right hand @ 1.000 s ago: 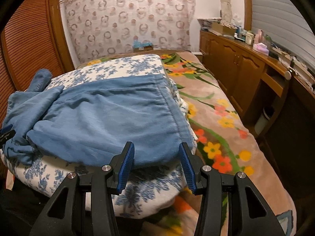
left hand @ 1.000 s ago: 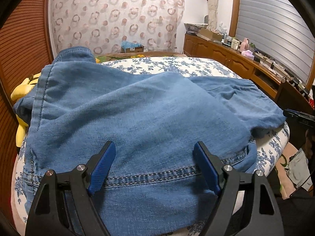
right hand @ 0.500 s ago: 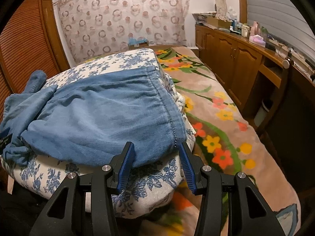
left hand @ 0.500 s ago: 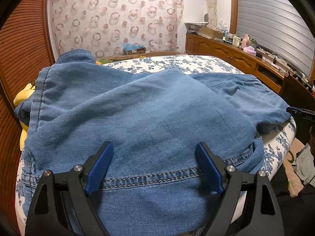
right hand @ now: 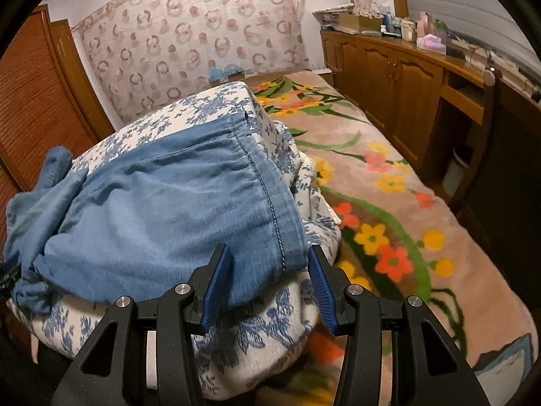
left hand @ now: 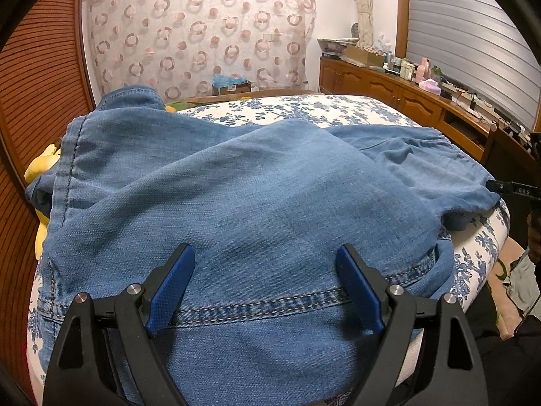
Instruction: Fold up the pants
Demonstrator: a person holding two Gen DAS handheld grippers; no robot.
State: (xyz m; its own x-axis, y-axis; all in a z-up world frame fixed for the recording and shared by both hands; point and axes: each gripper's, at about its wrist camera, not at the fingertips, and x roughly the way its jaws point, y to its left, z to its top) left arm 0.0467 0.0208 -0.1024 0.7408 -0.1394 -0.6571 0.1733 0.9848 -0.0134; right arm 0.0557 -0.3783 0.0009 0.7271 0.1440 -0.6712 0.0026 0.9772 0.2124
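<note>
Blue denim pants (left hand: pixel 243 203) lie spread and partly folded over a blue-flowered white quilt (left hand: pixel 304 111). My left gripper (left hand: pixel 265 264) is open wide just above the stitched hem end, with nothing between its fingers. In the right wrist view the pants (right hand: pixel 162 209) drape over the quilt (right hand: pixel 257 341). My right gripper (right hand: pixel 268 267) is open, its blue pads straddling the near corner of the stitched edge without closing on it. The right gripper's tip (left hand: pixel 514 189) shows at the right edge of the left wrist view, beside the pants' other end.
A flowered blanket (right hand: pixel 389 209) covers the bed to the right of the quilt. Wooden cabinets (right hand: pixel 405 77) with clutter on top run along the right wall. A slatted wooden door (left hand: pixel 30 101) stands at left. Something yellow (left hand: pixel 37 169) lies under the pants' left edge.
My right gripper has moved forward and right, so the pants' corner now sits between its fingers. My left gripper has shifted slightly over the denim. Both stay open.
</note>
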